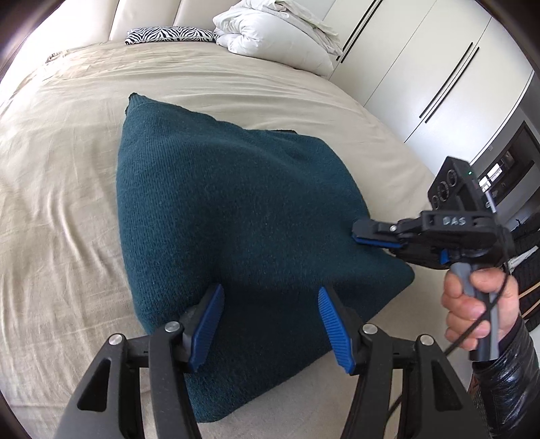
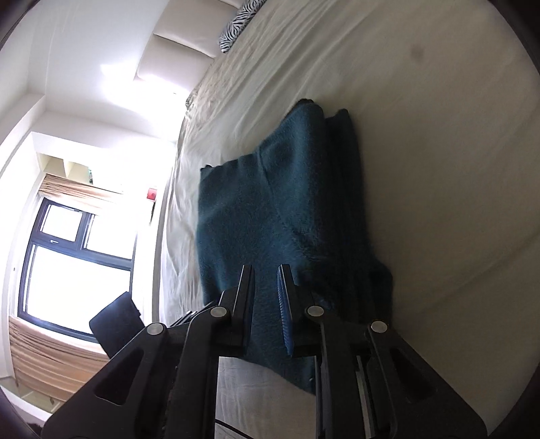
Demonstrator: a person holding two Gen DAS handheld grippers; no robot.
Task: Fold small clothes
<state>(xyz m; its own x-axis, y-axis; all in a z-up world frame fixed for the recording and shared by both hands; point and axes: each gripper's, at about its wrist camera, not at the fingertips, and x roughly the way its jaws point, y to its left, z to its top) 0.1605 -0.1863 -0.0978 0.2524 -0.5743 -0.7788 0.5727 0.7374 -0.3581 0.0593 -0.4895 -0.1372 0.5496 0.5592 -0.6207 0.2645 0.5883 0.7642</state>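
A dark teal knitted sweater [image 1: 219, 202] lies folded on the beige bed sheet [image 1: 60, 202]. In the left wrist view my left gripper [image 1: 270, 293] hovers open over the sweater's near edge, blue pads [image 1: 206, 324] wide apart and pressing on nothing. My right gripper [image 1: 357, 236] comes in from the right, held by a person's hand [image 1: 472, 304], and is shut on the sweater's right edge. In the right wrist view, rolled on its side, its fingers [image 2: 266, 270] stand close together with teal fabric [image 2: 270, 202] caught between them and bunched ahead.
A white duvet pile [image 1: 276, 30] and a zebra-print pillow [image 1: 168, 33] lie at the head of the bed by the padded headboard [image 1: 148, 13]. White wardrobe doors [image 1: 422, 67] stand along the right. A window [image 2: 74, 263] is beyond the bed's far side.
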